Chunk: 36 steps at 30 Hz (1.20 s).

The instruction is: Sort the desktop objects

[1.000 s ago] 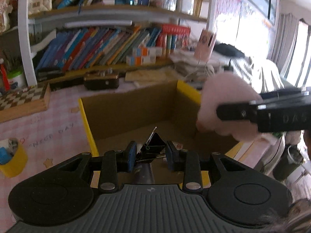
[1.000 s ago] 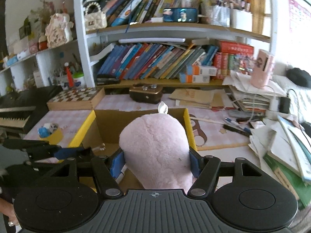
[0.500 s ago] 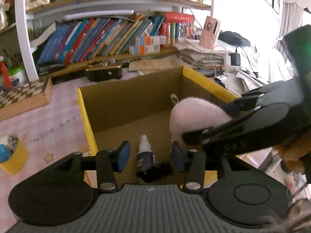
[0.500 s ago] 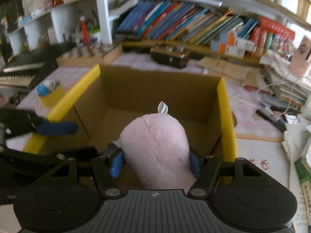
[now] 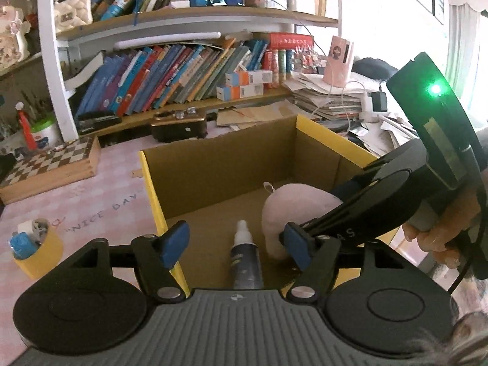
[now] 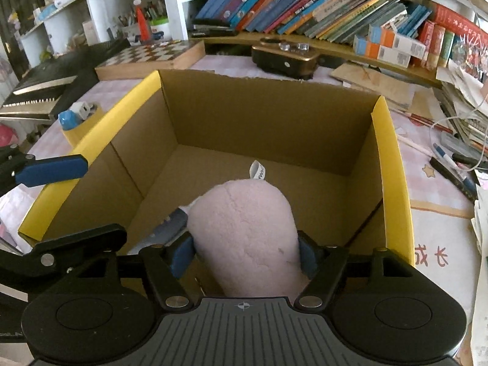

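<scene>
Bench, left of frame: pink checked cover carries a yellow tape roll (image 5: pixel 38 251) and a chessboard box (image 5: pixel 50 164), both well clear of the box.
Left hand-held gripper (image 5: pixel 235 244): jaws opening, nothing between the pads; a dark spray bottle (image 5: pixel 245 257) lies below on the box floor, so this side looks released.
Cardboard box (image 6: pixel 389 164): yellow-edged walls stand tall on the left and right; the far wall is plain brown with a ragged top edge.
Pink plush toy (image 6: pixel 247 228): low inside the box in the lower middle of the right wrist view, its white tag pointing to the far wall.
Right hand-held gripper (image 6: pixel 247 251): jaws opening, blue pads beside the plush flanks; the toy is being let go.
Step in hand: judged to be dropping the toy; finish opening before lifting, so the fur does not drag up.
Open room: bare floor beyond the toy, towards the far wall; straight up is the clean exit.
Edges, right of frame: yellow right wall is near; pens and paper stacks crowd the bench past it.
</scene>
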Motion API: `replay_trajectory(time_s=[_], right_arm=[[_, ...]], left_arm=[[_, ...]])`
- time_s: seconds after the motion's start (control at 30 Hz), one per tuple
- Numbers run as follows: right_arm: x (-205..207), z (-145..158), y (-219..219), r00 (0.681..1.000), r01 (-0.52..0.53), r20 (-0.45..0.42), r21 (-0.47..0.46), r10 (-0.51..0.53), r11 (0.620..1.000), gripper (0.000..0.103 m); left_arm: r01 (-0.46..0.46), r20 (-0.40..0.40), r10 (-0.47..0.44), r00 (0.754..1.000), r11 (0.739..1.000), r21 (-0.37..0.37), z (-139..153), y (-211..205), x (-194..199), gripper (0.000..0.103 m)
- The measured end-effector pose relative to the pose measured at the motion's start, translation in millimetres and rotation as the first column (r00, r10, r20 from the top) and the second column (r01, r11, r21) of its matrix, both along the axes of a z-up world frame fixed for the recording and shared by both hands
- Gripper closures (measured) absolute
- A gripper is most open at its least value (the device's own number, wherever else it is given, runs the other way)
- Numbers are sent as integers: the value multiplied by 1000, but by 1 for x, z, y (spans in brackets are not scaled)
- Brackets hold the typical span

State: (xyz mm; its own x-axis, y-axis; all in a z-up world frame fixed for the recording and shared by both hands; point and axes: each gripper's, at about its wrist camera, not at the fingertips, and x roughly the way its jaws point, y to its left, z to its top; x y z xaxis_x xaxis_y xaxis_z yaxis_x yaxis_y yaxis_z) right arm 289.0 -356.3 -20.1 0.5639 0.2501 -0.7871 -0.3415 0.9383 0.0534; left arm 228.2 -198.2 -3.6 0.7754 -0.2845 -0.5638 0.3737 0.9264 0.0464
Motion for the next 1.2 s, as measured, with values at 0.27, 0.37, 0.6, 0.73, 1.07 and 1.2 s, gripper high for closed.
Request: replay_trajectory(time_s=[0.27,0.37,0.6,0.73,1.07,1.2], right_arm=[[-8,25,-9,988,45,147,66,-54,997,14],[-11,32,-10,985,52,161,65,-62,997,14],[-33,44,-13,973,93,205,88,-109,992,14],[-50,52,-15,962,123,232,102,-144,987,14],[-102,64,-20,914,250,298,124,-276,960,14],[-121,62,-17,896,308,295,126,-332,943,14]], left_arm=[[-79,72,82,994,996,-50,17,11,-12,14],[-82,83,86,993,995,-57,21,11,-20,12],[-107,122,117,986,991,-85,36,17,-45,5],[-128,140,143,980,986,-109,44,26,-58,3],[-173,137,199,970,968,-180,52,57,-90,2],[-180,118,204,972,966,-188,47,70,-101,2]])
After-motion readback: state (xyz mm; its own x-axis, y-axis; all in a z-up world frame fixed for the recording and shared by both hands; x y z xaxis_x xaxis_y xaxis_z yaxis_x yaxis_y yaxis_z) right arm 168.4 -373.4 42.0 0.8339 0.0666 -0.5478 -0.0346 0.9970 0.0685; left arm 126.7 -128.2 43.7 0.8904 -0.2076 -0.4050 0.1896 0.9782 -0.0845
